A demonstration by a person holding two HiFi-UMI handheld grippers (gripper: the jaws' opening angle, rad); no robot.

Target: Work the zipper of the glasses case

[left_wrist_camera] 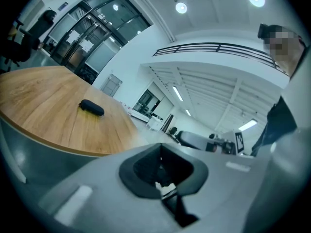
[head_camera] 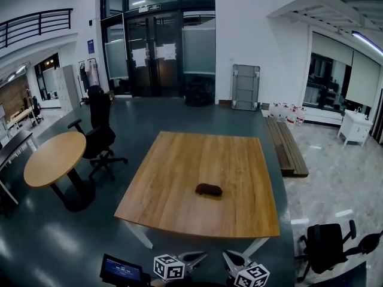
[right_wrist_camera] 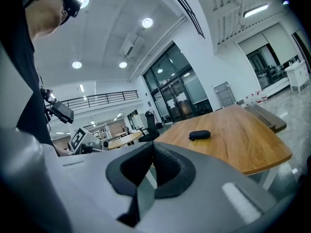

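You stand back from the table (head_camera: pixel 179 154), left gripper (head_camera: pixel 199 256) and right gripper (head_camera: pixel 228 255) both closed and empty. The glasses case (head_camera: pixel 208 189) lies well ahead, untouched. Next, probably: approach, open both, steady the case, find the zipper pull.

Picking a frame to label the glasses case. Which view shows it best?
Left gripper view: the glasses case looks largest there, unobstructed on the table. Head view shows the case small, from above. In the right gripper view it is small, side-on.
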